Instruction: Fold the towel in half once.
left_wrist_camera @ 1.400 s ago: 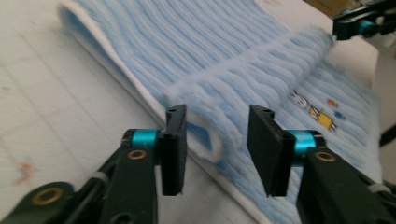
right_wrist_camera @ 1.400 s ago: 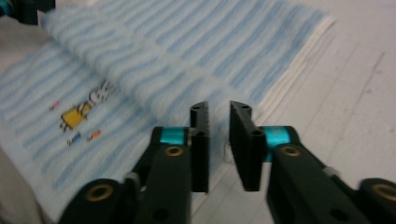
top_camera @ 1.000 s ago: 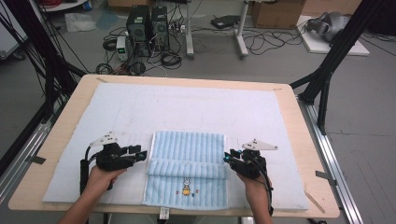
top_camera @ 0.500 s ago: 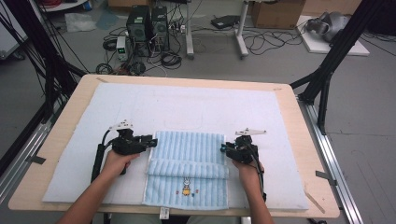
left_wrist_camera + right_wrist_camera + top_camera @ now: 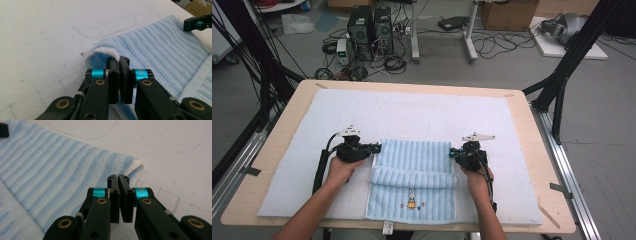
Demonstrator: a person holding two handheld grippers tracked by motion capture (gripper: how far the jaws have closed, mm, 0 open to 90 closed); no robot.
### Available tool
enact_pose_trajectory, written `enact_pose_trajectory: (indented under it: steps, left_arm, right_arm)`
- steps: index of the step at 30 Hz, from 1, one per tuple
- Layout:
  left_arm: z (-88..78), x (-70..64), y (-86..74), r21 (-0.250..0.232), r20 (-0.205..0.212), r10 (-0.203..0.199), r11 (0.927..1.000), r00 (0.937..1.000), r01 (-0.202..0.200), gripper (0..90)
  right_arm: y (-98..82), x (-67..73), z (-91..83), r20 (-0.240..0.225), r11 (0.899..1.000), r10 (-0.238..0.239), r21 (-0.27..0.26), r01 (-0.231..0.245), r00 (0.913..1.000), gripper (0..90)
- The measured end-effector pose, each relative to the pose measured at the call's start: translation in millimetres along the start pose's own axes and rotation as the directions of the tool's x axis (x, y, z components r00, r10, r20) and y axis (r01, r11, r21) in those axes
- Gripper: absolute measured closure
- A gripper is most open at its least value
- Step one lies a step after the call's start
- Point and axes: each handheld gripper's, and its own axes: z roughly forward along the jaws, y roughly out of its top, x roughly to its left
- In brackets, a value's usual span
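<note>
Blue striped towel [image 5: 412,185], lower middle of the high view, flat on white padding [image 5: 412,115] over the wooden surface [image 5: 297,100]. Already folded once, with a thick rolled band across the middle and a small bunny print near the bottom edge.

Left tool [image 5: 374,148] at the towel's upper left corner, jaws just closed and pinched on the fabric there. From the left gripper view [image 5: 120,60]: corner of the towel [image 5: 155,50] bunched up into a little white-edged hump, tucked between the pressed-together jaws. Far tool visible at the upper right of that frame.

Right tool [image 5: 453,151] at the towel's upper right corner, jaws likewise just closed. From the right gripper view [image 5: 118,178]: jaws squeezed tight together at the towel's edge [image 5: 62,170], white hem corner sticking out just to the right of the tips. Hard to tell how much cloth is actually caught, but the pads looked clamped on the edge.

Both hands low at the bottom of the high view, forearms coming in from below.
</note>
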Motion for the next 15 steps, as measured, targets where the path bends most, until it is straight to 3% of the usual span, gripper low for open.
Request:
enact_pose_trajectory:
  steps: [5, 9, 12, 15]
  left_arm:
    - [3.5, 6.7, 1.5, -0.036, -0.032, -0.06, 0.9977, 0.9977, 0.058, 86.2]
    - [2.8, 8.0, 1.9, -0.055, -0.039, -0.07, 0.9961, 0.9968, 0.068, 86.0]
    - [1.6, 7.8, 1.8, -0.038, -0.042, -0.095, 0.9949, 0.9946, 0.094, 76.7]
    - [-1.6, 5.5, 1.2, -0.003, -0.045, -0.056, 0.9984, 0.9974, 0.056, 68.1]
  right_arm:
    - [7.5, -3.9, 7.1, 0.022, 1.0, 0.016, -0.025, -0.015, 0.9996, 87.8]
    - [14.5, -5.3, 13.7, 0.041, 0.999, 0.021, -0.036, -0.019, 0.9989, 87.8]
    - [18.3, -7.0, 20.8, 0.059, 0.999, 0.024, -0.037, -0.022, 0.998, 87.8]
    - [17.5, -7.6, 22.1, 0.059, 0.999, 0.029, -0.032, -0.027, 0.9978, 87.6]
